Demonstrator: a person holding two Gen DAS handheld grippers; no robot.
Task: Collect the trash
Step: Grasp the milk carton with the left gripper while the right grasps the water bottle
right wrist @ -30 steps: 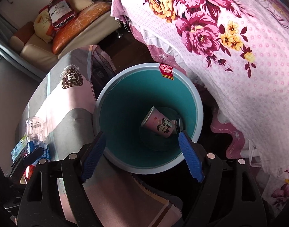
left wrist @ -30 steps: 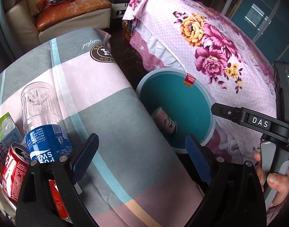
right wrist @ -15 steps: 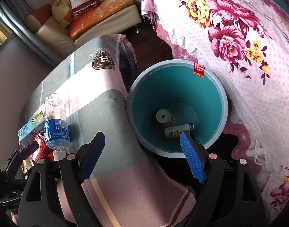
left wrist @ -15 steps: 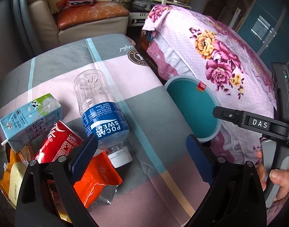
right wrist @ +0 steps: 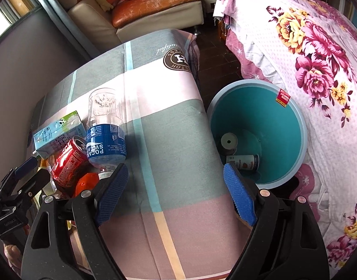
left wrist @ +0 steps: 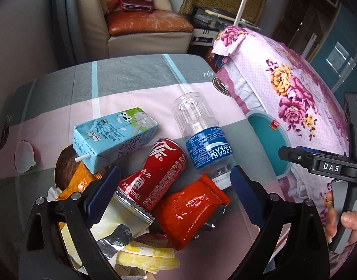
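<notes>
A pile of trash lies on the cloth-covered table: a red cola can [left wrist: 155, 172], a Pocari Sweat bottle [left wrist: 201, 137], a blue milk carton [left wrist: 115, 137], an orange-red wrapper [left wrist: 190, 210] and yellow wrappers [left wrist: 141, 256]. My left gripper [left wrist: 173, 191] is open and empty, just above the can and wrapper. My right gripper [right wrist: 176, 193] is open and empty over the table's cloth, between the pile and the teal bin [right wrist: 283, 121]. The bin stands on the floor and holds a cup [right wrist: 228, 142] and a can [right wrist: 244, 161]. The bottle [right wrist: 103, 135] and cola can [right wrist: 66, 161] show left.
A bed with a pink floral cover [right wrist: 314, 53] stands right of the bin. A sofa with an orange cushion [left wrist: 145, 23] is at the back. A small white lid [left wrist: 24, 156] lies on the cloth at left. The right gripper's handle [left wrist: 330, 168] shows at right.
My left gripper has swung left from the bin to the trash pile. My right gripper has pulled back from above the bin to over the table; the cup inside the bin has rolled over.
</notes>
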